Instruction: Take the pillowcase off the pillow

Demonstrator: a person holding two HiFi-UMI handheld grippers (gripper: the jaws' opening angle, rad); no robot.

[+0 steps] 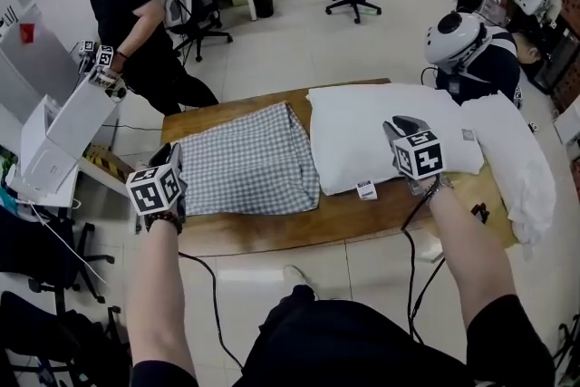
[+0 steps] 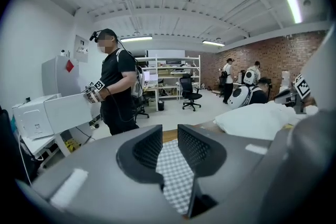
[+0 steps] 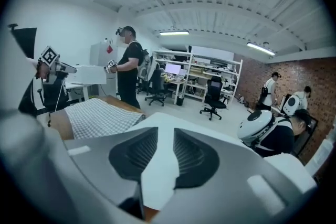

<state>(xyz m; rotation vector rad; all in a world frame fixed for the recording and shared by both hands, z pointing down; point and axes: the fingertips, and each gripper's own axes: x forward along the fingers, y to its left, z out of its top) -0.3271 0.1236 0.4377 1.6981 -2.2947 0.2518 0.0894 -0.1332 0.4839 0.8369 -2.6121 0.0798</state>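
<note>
The grey-and-white checked pillowcase [image 1: 249, 160] lies flat and empty on the left half of the wooden table [image 1: 299, 231]. Next to it on the right lies the bare white pillow [image 1: 381, 131]. My left gripper [image 1: 172, 151] hovers at the pillowcase's front left corner. Its jaws stand a little apart with nothing pinched, and the checked cloth [image 2: 176, 176] shows through the gap of the left gripper [image 2: 169, 136]. My right gripper [image 1: 399, 124] hangs over the pillow's front right part. In its own view the right gripper [image 3: 165, 139] is likewise slightly open, and only the pillow [image 3: 157, 181] shows beyond it.
A second white pillow [image 1: 521, 163] droops over the table's right end. A person in black [image 1: 136, 14] stands at the back left with grippers by a white cabinet [image 1: 63, 136]. Someone wearing a white helmet [image 1: 458, 36] sits behind the table. Cables [image 1: 412, 258] hang off the front edge.
</note>
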